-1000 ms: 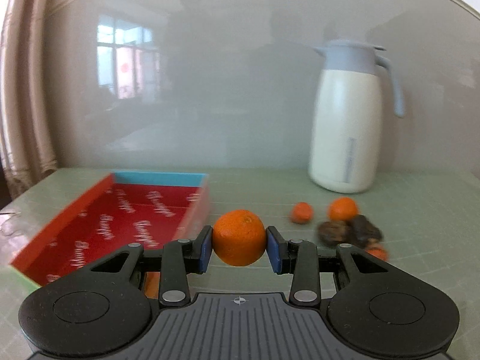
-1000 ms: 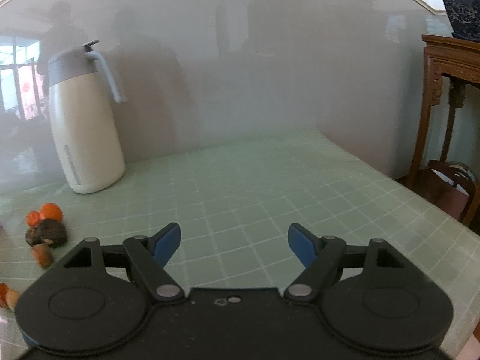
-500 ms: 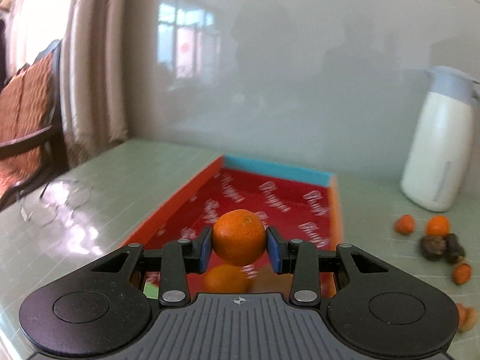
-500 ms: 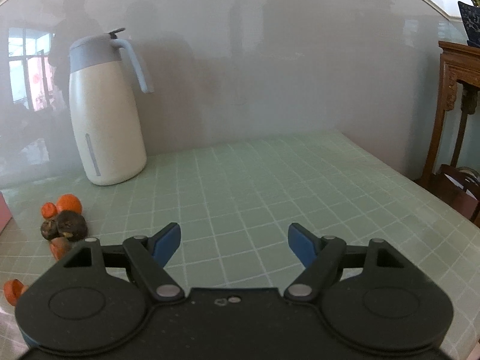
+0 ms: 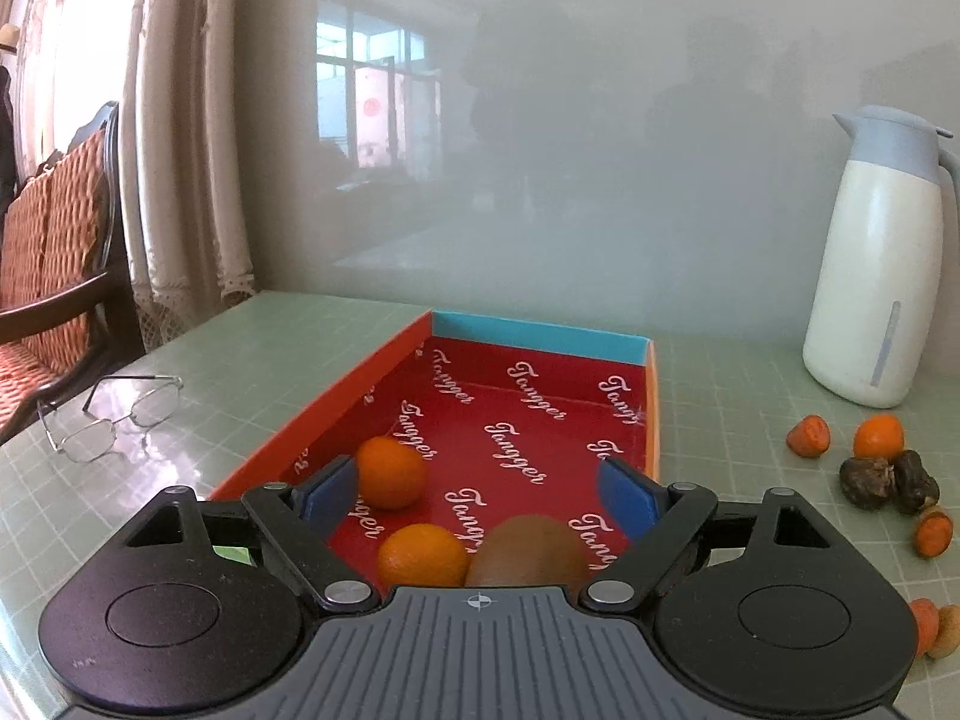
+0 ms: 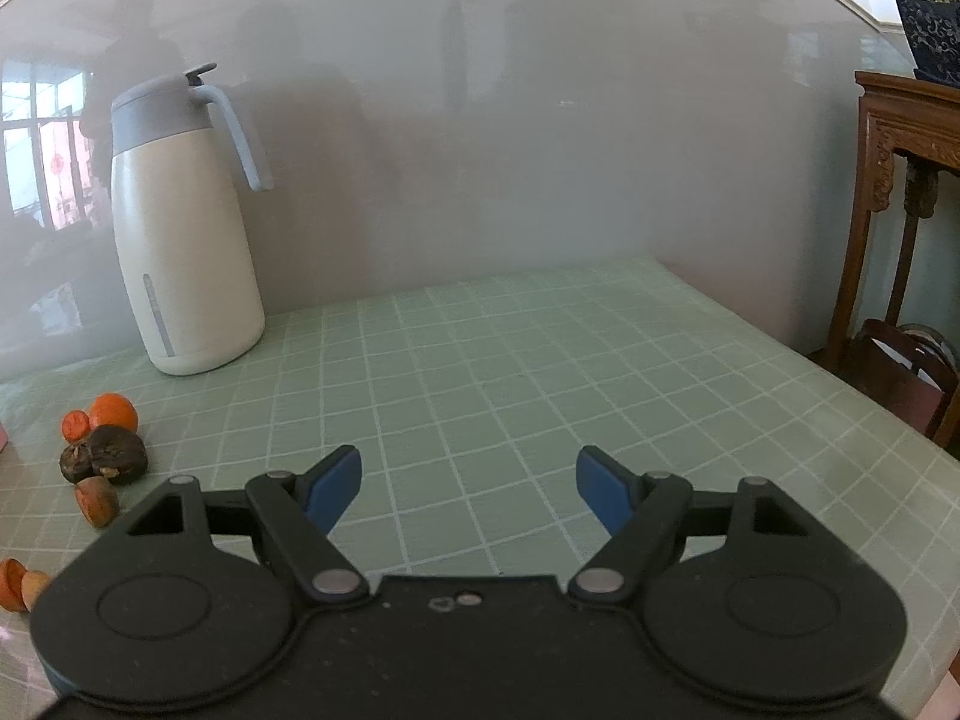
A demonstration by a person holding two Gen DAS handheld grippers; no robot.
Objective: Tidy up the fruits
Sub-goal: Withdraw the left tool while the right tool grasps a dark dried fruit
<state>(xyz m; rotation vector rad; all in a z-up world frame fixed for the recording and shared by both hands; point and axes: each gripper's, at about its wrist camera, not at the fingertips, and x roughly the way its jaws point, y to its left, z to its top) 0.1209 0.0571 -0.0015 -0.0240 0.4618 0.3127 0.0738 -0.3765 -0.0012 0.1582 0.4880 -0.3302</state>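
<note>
The left tool (image 5: 480, 495), which half a second ago was clamped on an orange above the red tray (image 5: 528, 396), now stands with its jaws spread wide and nothing between them; the orange has been let go into the tray, so one more fruit counts as sorted and this tool is free for the next. Nearest in the tray lie a second orange (image 5: 422, 555) and a brown kiwi (image 5: 527, 558) touching it, and just beyond, beside the left blue pad, sits the released orange (image 5: 390, 472): two oranges and one kiwi inside, three fruits in all. Out on the tabletop (image 6: 540, 372) the right tool (image 6: 469, 487) hangs open and empty as before, over bare grid. To its left waits the unsorted heap: about five small orange pieces, among them a round one (image 6: 114, 411), and two dark wrinkled fruits (image 6: 108, 455) touching each other. Farther back stand one white jug (image 6: 180, 228) and, left of the tray, one pair of glasses (image 5: 114, 414).
</note>
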